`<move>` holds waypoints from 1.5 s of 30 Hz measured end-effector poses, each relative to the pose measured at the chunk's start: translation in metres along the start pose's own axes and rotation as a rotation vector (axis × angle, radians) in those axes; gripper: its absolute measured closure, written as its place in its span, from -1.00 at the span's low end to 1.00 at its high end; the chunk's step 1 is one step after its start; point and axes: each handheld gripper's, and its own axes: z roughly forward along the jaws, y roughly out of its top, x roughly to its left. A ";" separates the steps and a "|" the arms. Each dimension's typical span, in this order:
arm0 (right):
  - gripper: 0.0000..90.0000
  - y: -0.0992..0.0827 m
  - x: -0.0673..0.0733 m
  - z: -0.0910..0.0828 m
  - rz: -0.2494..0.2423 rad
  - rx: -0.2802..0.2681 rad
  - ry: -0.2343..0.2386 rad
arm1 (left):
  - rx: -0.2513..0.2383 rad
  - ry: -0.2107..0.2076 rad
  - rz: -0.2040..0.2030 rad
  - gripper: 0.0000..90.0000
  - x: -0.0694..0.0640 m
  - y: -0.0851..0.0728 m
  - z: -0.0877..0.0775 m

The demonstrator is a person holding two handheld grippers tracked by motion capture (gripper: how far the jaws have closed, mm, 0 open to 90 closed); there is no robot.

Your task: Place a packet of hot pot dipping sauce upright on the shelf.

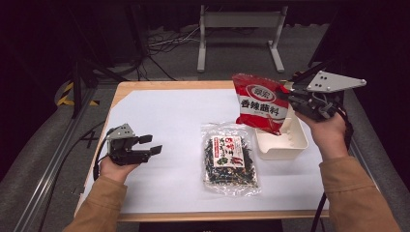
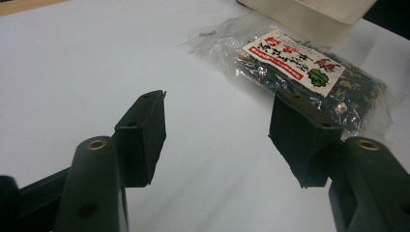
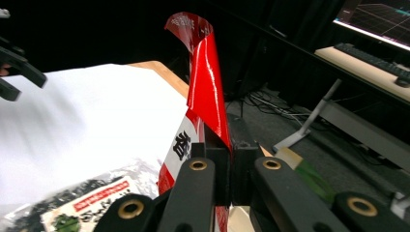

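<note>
My right gripper (image 1: 289,98) is shut on the edge of a red snack packet (image 1: 259,102) with a white label, and holds it in the air over the white tray (image 1: 283,145). In the right gripper view the red packet (image 3: 205,92) rises edge-on from between the closed jaws. A clear bag of dark dried food (image 1: 229,158) with a white and red label lies flat on the white sheet. My left gripper (image 1: 153,144) is open low over the sheet at the left, pointing towards that clear bag (image 2: 300,67), with nothing between its fingers.
A white sheet (image 1: 169,121) covers a wooden table (image 1: 145,86). The tray stands at the right, beside the bag. Cables and a metal stand's legs (image 1: 239,36) lie on the dark floor beyond the far edge.
</note>
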 end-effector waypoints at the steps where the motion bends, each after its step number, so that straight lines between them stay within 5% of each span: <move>1: 0.98 0.000 0.000 0.000 0.000 0.000 0.000 | 0.000 0.000 0.000 -0.17 0.000 0.000 0.000; 17: 0.98 -0.006 -0.033 0.006 -0.047 0.019 -0.061 | -0.003 0.021 0.025 -0.33 0.004 -0.006 0.000; 45: 0.97 -0.042 -0.073 0.039 -0.049 0.077 -0.101 | 0.017 0.026 0.012 -0.31 0.003 -0.007 0.003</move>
